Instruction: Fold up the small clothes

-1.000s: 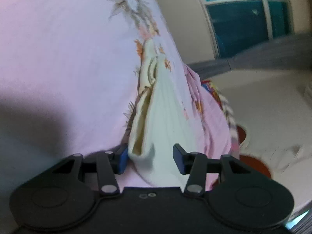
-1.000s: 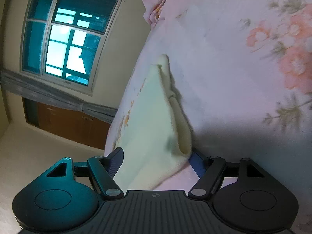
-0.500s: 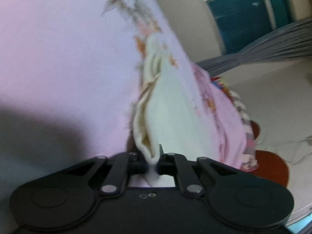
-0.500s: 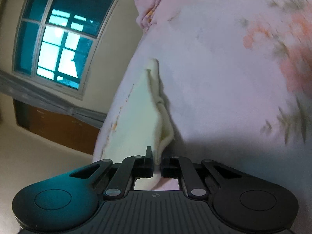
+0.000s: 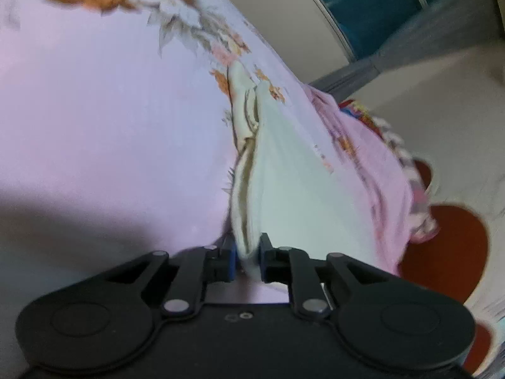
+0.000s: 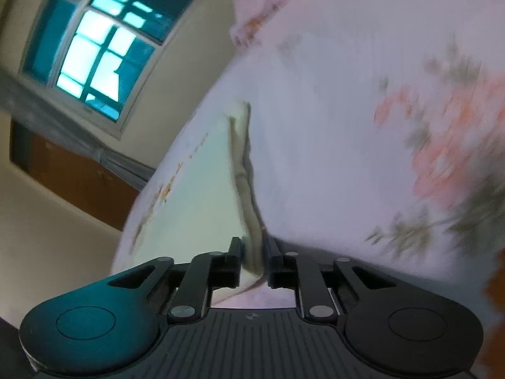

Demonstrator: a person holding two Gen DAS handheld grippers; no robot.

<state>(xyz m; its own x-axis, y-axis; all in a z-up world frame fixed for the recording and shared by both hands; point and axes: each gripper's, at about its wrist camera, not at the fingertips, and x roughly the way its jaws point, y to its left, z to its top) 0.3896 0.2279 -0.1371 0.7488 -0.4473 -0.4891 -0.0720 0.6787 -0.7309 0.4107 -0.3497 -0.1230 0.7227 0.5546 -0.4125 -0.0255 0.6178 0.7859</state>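
Left tongs (image 5: 246, 257) opening, cream garment (image 5: 293, 189) edge between pads, floral pink sheet (image 5: 110, 110)

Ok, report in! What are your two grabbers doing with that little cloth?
Left gripper, right gripper: each pinching the cream cloth, jaws easing open. Cloth lies on the floral sheet. Nothing in the way.

left gripper (image 5: 246, 260): matte black body, two round discs at the sides, silver rivets on the linkage arms, blue pads on the fingers (image 5: 232, 260)
right gripper (image 6: 254, 263): black, ribbed base plate with a small crosshair mark, round side discs, silver rivets, dark fingers (image 6: 235, 259)
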